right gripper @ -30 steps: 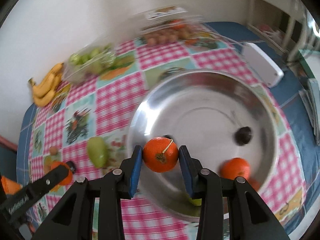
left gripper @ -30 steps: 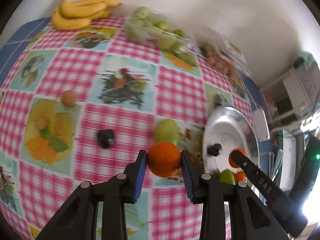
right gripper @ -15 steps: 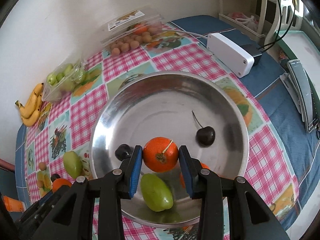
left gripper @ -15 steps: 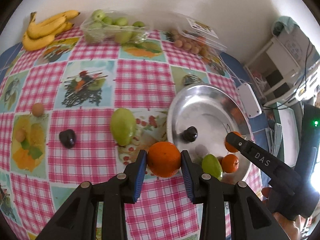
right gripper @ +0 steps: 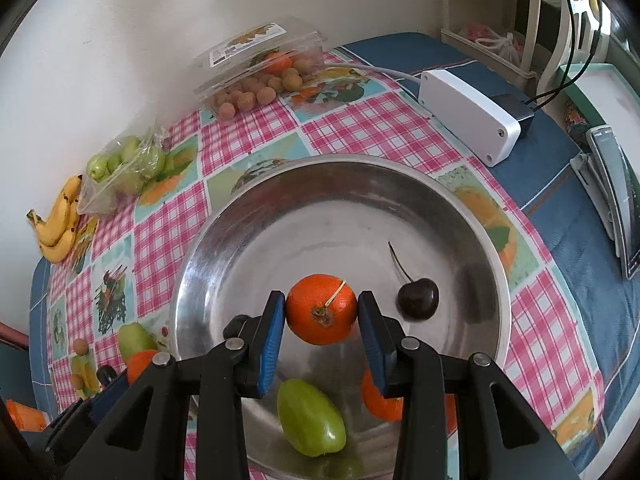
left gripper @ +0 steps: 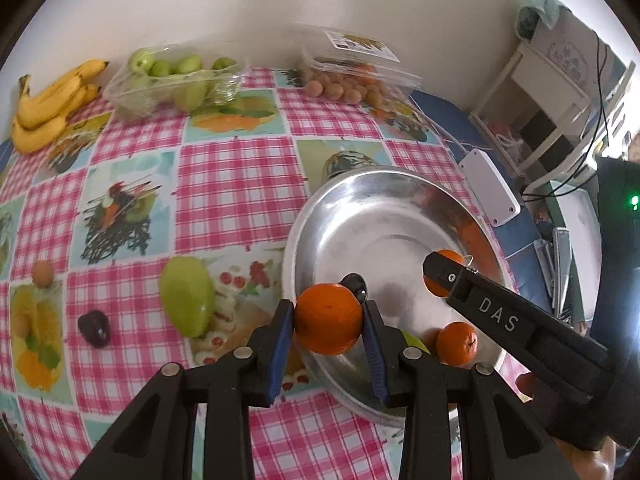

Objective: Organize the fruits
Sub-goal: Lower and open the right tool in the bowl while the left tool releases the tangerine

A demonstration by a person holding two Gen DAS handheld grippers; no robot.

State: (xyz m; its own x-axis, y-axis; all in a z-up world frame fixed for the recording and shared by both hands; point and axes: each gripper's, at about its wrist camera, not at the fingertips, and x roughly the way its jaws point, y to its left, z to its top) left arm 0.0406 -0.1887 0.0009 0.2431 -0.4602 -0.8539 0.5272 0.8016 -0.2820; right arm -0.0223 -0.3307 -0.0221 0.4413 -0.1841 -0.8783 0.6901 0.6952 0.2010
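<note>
Oranges ride in both tools above a checked tablecloth point(left gripper: 236, 184). The left gripper point(left gripper: 329, 334) is clamped on an orange point(left gripper: 328, 319) and now hangs at the near rim of the steel bowl point(left gripper: 384, 184), having swung in over the past second from the open cloth, where a green mango point(left gripper: 187, 295), a dark plum point(left gripper: 94, 327) and a small brown fruit point(left gripper: 42, 274) lie unsorted. The right gripper point(right gripper: 322, 326) pinches a stemmed orange point(right gripper: 321, 309) over the middle of the bowl point(right gripper: 280, 208), lower and further in than a second ago. Beneath it sit a cherry point(right gripper: 417, 298), a green mango point(right gripper: 311, 422) and another orange point(right gripper: 380, 400). Both deliveries look close to release, probably the right first. Bananas point(left gripper: 48, 100) and two clear fruit packs point(left gripper: 172, 76) line the wall, untouched.
</note>
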